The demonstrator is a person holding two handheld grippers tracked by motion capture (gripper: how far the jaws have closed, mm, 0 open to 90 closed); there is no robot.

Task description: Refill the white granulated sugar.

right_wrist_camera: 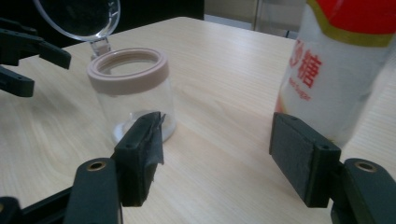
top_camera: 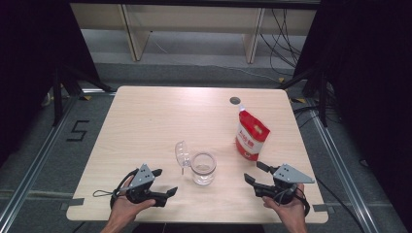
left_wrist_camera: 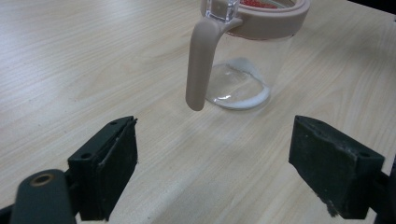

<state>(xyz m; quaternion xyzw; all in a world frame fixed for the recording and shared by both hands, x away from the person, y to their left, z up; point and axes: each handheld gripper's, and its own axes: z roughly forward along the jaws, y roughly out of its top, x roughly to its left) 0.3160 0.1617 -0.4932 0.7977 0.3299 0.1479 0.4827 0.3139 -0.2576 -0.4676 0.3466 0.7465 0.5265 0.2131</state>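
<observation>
A clear glass jar with a beige rim stands near the table's front middle, its clear lid flipped open to its left. In the left gripper view the jar and its beige clasp are just ahead of the jaws. A red and white sugar pouch stands upright to the jar's right and a little further back. My left gripper is open, front left of the jar, holding nothing. My right gripper is open, just in front of the pouch, with the jar ahead of its left jaw.
The light wooden table has a dark round hole near its far edge. Black curtains hang at both sides, and cables lie on the floor beyond the table.
</observation>
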